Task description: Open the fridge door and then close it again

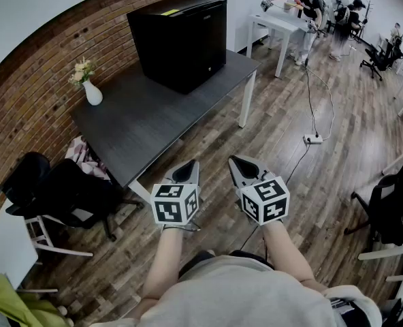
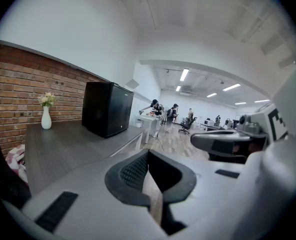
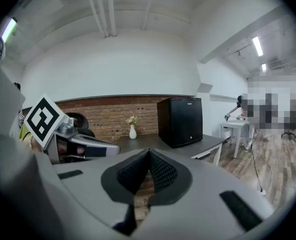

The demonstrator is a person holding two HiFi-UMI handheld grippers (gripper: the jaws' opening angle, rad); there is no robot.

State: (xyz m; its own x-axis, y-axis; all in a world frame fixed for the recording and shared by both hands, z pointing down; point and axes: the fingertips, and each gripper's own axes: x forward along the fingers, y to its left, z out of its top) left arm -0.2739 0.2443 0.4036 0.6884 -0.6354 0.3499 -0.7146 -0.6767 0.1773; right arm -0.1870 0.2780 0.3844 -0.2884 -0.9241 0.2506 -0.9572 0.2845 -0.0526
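Observation:
A black mini fridge (image 1: pixel 181 39) stands with its door closed on the far end of a dark grey table (image 1: pixel 147 125). It also shows in the left gripper view as the fridge (image 2: pixel 107 115) and in the right gripper view as the fridge (image 3: pixel 182 120). My left gripper (image 1: pixel 191 165) and right gripper (image 1: pixel 237 162) hang side by side over the wooden floor, short of the table's near edge and well apart from the fridge. Both are shut with nothing between the jaws, as the left gripper (image 2: pixel 148 156) and right gripper (image 3: pixel 148 155) show in their own views.
A white vase with flowers (image 1: pixel 90 87) stands on the table's left side by the brick wall. A black office chair (image 1: pixel 58 193) sits at the table's near left corner. A cable and power strip (image 1: pixel 314 139) lie on the floor to the right. People work at a white table (image 1: pixel 283 26) far off.

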